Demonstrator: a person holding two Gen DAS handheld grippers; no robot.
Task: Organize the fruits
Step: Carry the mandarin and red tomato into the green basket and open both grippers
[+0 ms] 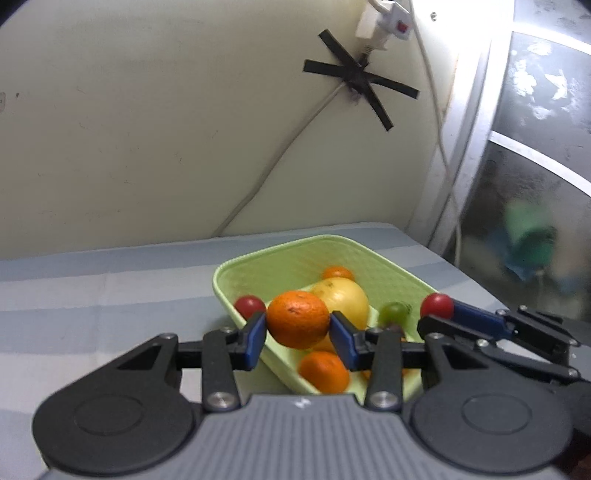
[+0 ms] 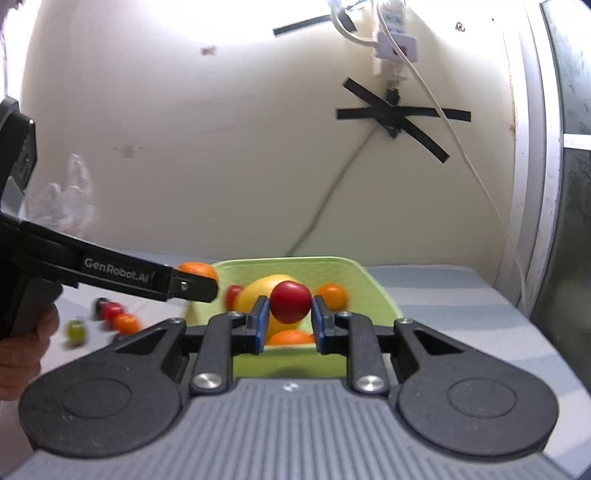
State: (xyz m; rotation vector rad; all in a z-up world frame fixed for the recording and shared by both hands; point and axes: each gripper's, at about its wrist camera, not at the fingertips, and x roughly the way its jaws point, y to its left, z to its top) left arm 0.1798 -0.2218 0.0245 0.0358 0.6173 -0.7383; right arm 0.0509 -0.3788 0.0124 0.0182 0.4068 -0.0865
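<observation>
Nearest in the left wrist view, the left gripper [image 1: 298, 334] is seen clamped on an orange [image 1: 297, 319], the blue pads [image 1: 255, 339] pressed to either side of it, the fruit held above the near rim of a green tray [image 1: 391, 271]. In the right wrist view the right gripper [image 2: 288, 319] is closed around a small red fruit [image 2: 290, 301], also held over the tray [image 2: 380, 291]. The right gripper [image 1: 439, 314] is seen again at the right of the left view, its red fruit [image 1: 437, 305] just above the tray's right rim. Inside the tray a second orange [image 1: 325, 371] lies nearest, a large yellow fruit [image 1: 347, 299] is seen behind the held orange, a green grape [image 1: 395, 311] lies to its right, another red fruit [image 1: 250, 305] sits near the left rim, and a small orange [image 1: 337, 273] is noted farthest back. On the striped table [image 1: 110, 295], left of the tray in the right view, a loose group is recorded: a green grape [image 2: 75, 330], a red fruit [image 2: 110, 310], a small orange [image 2: 127, 322]; all blurred. A clear plastic bag [image 2: 66, 199] is seen behind them. On the wall beyond, crossed black tape strips [image 1: 360, 77] hold a white cable [image 1: 295, 136], with a white plug adapter [image 1: 384, 22] above.
</observation>
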